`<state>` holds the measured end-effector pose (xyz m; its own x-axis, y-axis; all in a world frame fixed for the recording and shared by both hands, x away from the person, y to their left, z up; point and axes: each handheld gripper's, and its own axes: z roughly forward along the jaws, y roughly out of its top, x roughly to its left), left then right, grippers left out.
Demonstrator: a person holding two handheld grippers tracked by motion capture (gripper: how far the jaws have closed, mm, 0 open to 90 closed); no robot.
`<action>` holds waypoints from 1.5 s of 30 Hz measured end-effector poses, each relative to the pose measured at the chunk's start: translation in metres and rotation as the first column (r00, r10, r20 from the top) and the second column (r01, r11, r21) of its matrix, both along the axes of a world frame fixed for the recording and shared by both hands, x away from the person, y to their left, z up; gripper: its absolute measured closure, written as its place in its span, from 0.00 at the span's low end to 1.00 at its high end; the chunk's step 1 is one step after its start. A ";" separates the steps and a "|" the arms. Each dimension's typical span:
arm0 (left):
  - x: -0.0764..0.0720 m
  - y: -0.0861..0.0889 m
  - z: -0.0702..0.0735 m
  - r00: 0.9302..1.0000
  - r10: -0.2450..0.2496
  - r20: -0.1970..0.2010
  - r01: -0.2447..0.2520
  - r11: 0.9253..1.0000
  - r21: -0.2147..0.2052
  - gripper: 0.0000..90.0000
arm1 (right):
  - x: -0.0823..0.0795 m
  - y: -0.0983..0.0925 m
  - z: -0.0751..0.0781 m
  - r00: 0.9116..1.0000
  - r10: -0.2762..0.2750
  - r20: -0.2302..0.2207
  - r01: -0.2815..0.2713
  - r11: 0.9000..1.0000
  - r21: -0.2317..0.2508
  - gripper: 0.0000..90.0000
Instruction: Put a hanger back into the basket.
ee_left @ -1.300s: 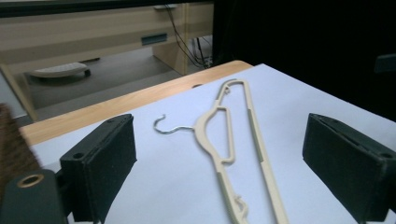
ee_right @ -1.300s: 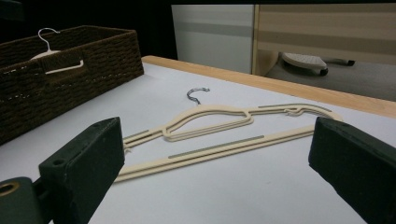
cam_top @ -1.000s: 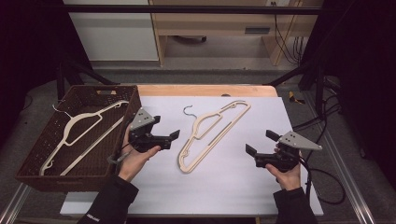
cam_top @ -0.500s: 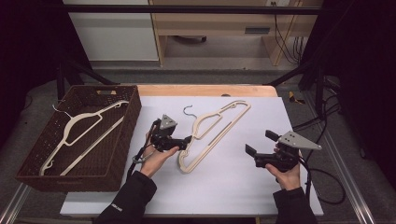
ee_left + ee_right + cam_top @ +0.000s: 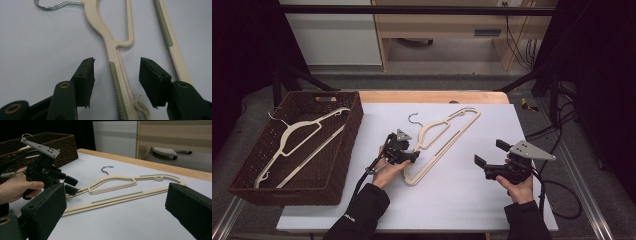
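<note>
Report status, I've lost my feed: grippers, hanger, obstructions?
Left gripper closing astride hanger arm, pads not touching. Right gripper open, off to the side. Nothing in the way.

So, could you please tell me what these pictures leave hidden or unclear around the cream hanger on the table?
- Left gripper view: the cream plastic hanger is cut off by the frame edges; only its near arm runs between the left claw.
- High view: that claw's body covers where it meets the hanger.
- Right gripper view: the right claw blocks the hanger's near end.
</note>
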<state>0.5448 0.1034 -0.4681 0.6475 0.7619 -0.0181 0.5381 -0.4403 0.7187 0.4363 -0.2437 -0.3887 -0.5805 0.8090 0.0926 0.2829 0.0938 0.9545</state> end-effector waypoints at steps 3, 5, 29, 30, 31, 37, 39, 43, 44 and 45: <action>0.001 0.001 -0.003 1.000 0.009 -0.013 -0.010 1.000 -0.011 0.60 | 0.000 0.000 0.000 1.000 0.006 0.001 -0.006 1.000 -0.001 0.04; 0.002 0.001 -0.004 1.000 0.010 -0.024 -0.010 1.000 -0.006 0.65 | 0.001 0.001 -0.001 1.000 0.003 -0.002 -0.003 1.000 -0.003 0.04; 0.004 -0.002 -0.001 0.989 0.102 -0.104 -0.104 0.995 -0.014 0.87 | 0.002 0.003 -0.002 1.000 0.009 -0.011 -0.009 1.000 -0.006 0.04; 0.004 -0.002 0.000 0.989 0.100 -0.105 -0.102 0.995 -0.010 0.87 | 0.002 0.003 -0.002 1.000 0.010 -0.012 -0.010 1.000 -0.007 0.04; 0.004 -0.001 0.001 0.989 0.102 -0.105 -0.104 0.995 -0.013 0.87 | 0.002 0.003 -0.002 1.000 0.010 -0.012 -0.010 1.000 -0.007 0.04; 0.004 0.001 0.003 0.986 0.119 -0.117 -0.122 0.992 -0.023 0.88 | 0.003 0.004 -0.003 1.000 0.008 -0.012 -0.008 1.000 -0.006 0.04; 0.005 0.002 0.003 0.985 0.125 -0.117 -0.129 0.991 -0.027 0.88 | 0.003 0.003 -0.003 1.000 0.010 -0.008 -0.011 1.000 -0.010 0.04; 0.005 0.004 0.005 0.986 0.124 -0.111 -0.127 0.992 -0.019 0.88 | 0.003 0.004 -0.003 1.000 0.009 -0.008 -0.009 1.000 -0.007 0.04; 0.004 0.004 0.006 0.986 0.125 -0.108 -0.128 0.992 -0.015 0.88 | 0.003 0.004 -0.003 1.000 0.010 -0.010 -0.011 1.000 -0.007 0.04; 0.003 0.004 0.006 0.987 0.126 -0.102 -0.128 0.992 -0.011 0.88 | 0.003 0.004 -0.003 1.000 0.009 -0.010 -0.009 1.000 -0.010 0.04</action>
